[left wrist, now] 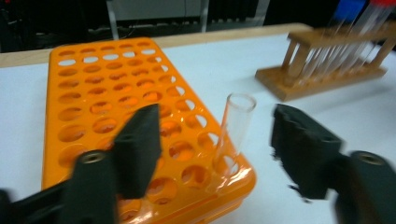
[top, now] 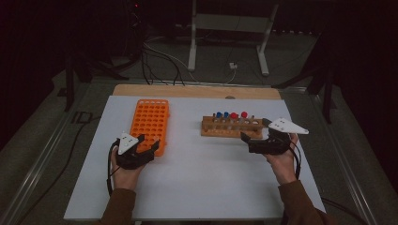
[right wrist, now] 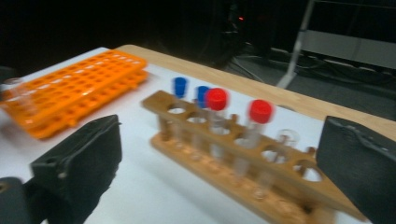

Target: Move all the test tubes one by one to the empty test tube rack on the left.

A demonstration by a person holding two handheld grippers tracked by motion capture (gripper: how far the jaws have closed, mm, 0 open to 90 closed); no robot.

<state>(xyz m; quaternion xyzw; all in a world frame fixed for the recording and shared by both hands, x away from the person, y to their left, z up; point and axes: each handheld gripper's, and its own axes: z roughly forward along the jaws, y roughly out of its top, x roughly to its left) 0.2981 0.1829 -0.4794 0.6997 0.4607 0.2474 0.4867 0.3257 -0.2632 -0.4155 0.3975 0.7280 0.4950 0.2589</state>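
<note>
An orange tube rack lies left of centre on the white table. In the left gripper view a clear uncapped tube stands in a hole at the orange rack's near right corner. My left gripper is open, one jaw on either side of that tube and not touching it. A wooden rack right of centre holds two blue-capped tubes, two red-capped tubes and an uncapped one. My right gripper is open and empty in front of the wooden rack. Both grippers appear in the high view: left, right.
The white table top has bare room at the front and between the two racks. A wooden strip runs along its far edge. Behind it are cables and a white stand on the floor.
</note>
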